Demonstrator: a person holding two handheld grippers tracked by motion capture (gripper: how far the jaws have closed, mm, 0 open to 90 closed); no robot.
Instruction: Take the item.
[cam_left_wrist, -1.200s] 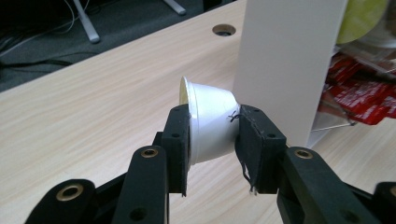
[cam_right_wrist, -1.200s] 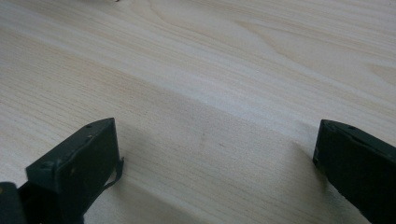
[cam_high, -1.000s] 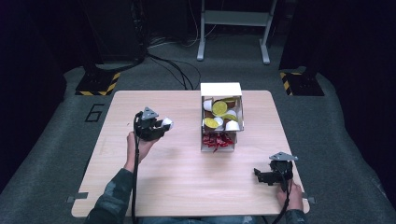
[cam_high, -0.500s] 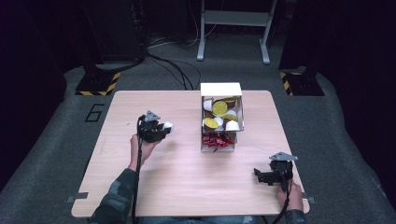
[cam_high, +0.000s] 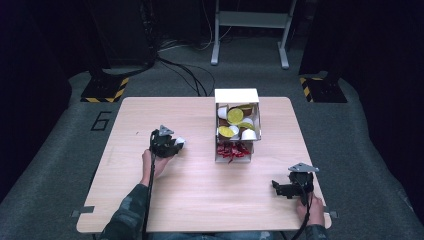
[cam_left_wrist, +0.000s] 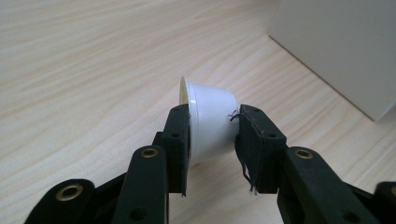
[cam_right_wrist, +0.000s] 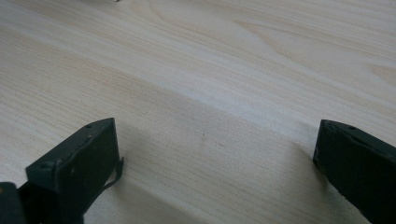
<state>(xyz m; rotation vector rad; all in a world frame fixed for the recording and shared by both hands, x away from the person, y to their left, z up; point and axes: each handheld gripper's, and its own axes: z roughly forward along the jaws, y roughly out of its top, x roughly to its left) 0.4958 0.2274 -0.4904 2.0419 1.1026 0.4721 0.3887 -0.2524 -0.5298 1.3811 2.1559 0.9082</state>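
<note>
A wooden table (cam_high: 200, 200) seen from above, with a person's two forearms coming in from the near edge, each hand holding a black two-jaw gripper.

Nearest, at the near right corner, the right gripper (cam_high: 280, 189) rests low over bare wood. Its jaws stand wide apart with nothing between them; in the right gripper view they frame only the wood grain.

A little farther in, on the left half of the table, the left gripper (cam_left_wrist: 212, 135) is clamped on a small white cup (cam_left_wrist: 210, 109). In the left gripper view the pads press on the cup's two sides. The cup lies tilted on its side in the grip, its long axis running left to right across that view, the rimmed mouth with a pale yellow inside turned to the left and the narrower base to the right. It hangs just above the wood, not clearly touching it. From above, the cup (cam_high: 178, 142) shows as a white spot at the gripper's tip, pointing toward the middle of the table.

Farther still, at the table's centre toward the far edge, stands a white box (cam_high: 236, 95). Its far part holds more white cups with yellow tops; its near part holds red packets (cam_high: 232, 150). The box lies to the right of the held cup, well apart from it, and the left hand is much the nearer of the two.

Beyond the table are dark floor, cables and a grey metal stand.
</note>
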